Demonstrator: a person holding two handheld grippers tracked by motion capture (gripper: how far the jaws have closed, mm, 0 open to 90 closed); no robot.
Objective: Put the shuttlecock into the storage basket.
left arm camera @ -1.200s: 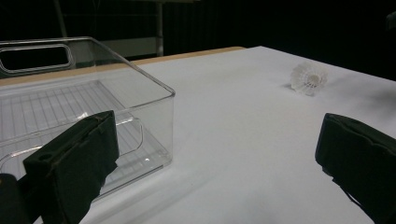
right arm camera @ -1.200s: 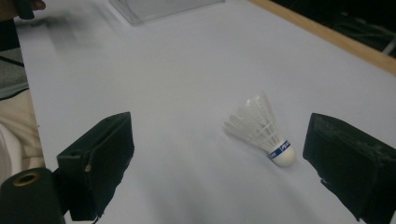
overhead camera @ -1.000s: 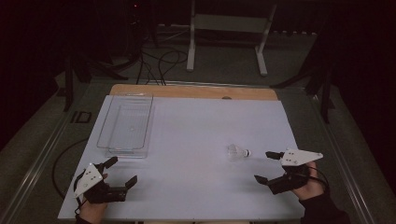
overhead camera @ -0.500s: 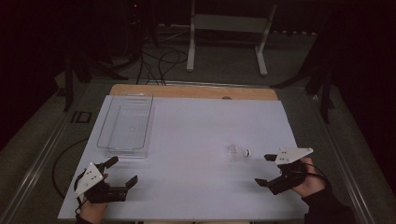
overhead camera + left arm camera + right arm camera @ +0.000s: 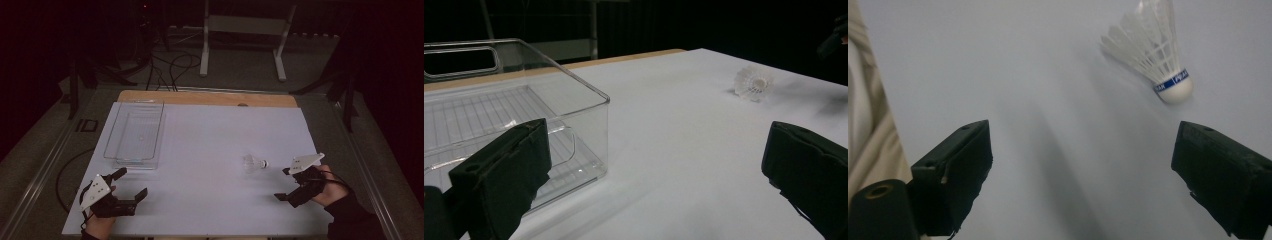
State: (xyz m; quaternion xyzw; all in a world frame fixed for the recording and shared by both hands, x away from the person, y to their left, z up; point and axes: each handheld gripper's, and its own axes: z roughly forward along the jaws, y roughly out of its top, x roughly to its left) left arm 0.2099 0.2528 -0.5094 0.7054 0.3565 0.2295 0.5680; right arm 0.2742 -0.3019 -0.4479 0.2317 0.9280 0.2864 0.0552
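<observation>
**Clearly the right hand-held gripper's reach: shuttlecock just ahead of it**

Your right hand-held gripper stands wide open and holds nothing, low over the white bench. Look along its jaws in the right gripper view: the shuttlecock lies on its side just beyond the jaw tips and off toward the right jaw, not centred in the gap. Its cork end with the blue band points back toward that jaw; the feather skirt fans away from you. So the long axis runs roughly along your reach, slightly askew. You would need to shift toward the right jaw's side before closing.

Your left hand-held gripper is also wide open and empty, well apart from the shuttlecock, with the clear bin just ahead of it.
</observation>
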